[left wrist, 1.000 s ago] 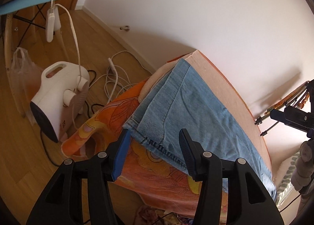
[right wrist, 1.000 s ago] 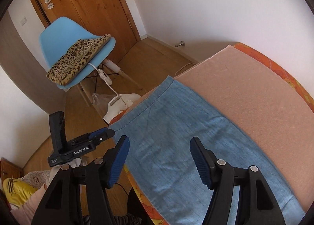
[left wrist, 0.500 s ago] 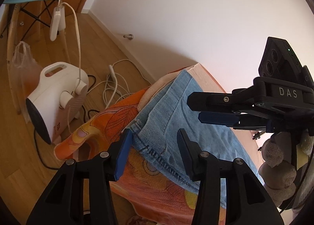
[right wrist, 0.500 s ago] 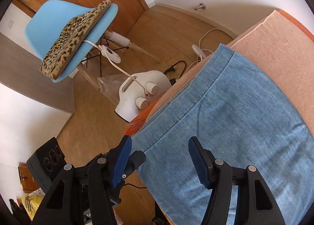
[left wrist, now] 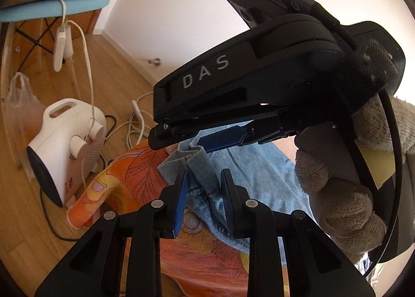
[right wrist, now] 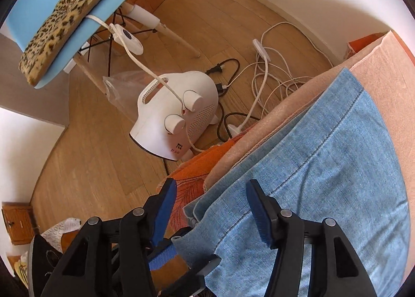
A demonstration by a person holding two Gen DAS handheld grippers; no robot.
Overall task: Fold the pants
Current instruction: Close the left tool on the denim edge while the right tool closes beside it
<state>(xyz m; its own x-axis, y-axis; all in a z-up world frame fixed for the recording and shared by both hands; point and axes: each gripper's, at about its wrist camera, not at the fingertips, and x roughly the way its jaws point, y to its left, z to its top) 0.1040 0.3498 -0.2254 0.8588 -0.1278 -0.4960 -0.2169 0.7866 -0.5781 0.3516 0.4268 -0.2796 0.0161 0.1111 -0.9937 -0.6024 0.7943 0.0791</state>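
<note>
**Corner grab under way, fold not yet begun**

Light blue denim pants [right wrist: 324, 167] lie flat on a peach blanket [right wrist: 384, 68]; left gripper [left wrist: 205, 188] jaws have just been closing around the bunched corner, whether clamped I cannot tell; right gripper [right wrist: 211, 193] hangs jaws apart above the edge; next, probably: right grips, both lift; only the right view shows the flat spread.

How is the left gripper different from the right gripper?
The left gripper has narrow jaws with a raised jeans fold between them; the right gripper has wide jaws over flat denim. Both have blue pads, and both have just been closing.
</note>
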